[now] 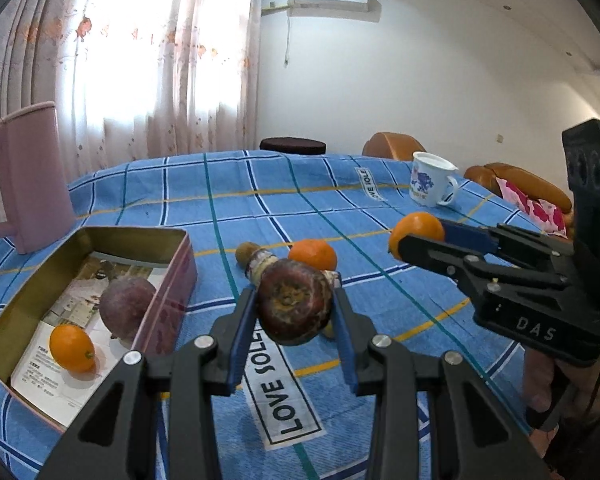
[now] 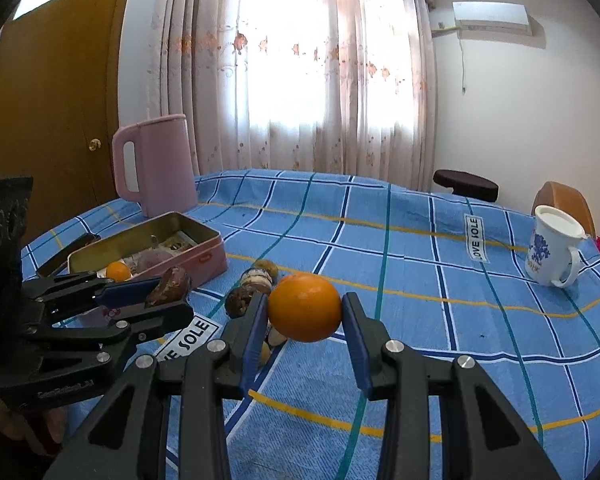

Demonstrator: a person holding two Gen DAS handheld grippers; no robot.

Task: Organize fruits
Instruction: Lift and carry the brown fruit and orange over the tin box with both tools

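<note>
My left gripper (image 1: 296,312) is shut on a dark brown wrinkled fruit (image 1: 294,304) and holds it above the blue checked tablecloth (image 1: 380,320), just right of the pink tin box (image 1: 172,312). The box holds a purple fruit (image 1: 126,308) and a small orange (image 1: 72,348). My right gripper (image 2: 305,312) is shut on an orange (image 2: 305,307), held above the cloth. It also shows in the left wrist view (image 1: 416,236). On the cloth between them lie another orange (image 1: 313,255), a kiwi (image 1: 247,251) and a mottled fruit (image 2: 256,278).
A pink jug (image 2: 154,164) stands behind the box. A white floral mug (image 2: 552,250) stands at the right edge of the table. A dark stool (image 2: 466,184) and orange chairs (image 1: 392,146) stand beyond the table, in front of curtains.
</note>
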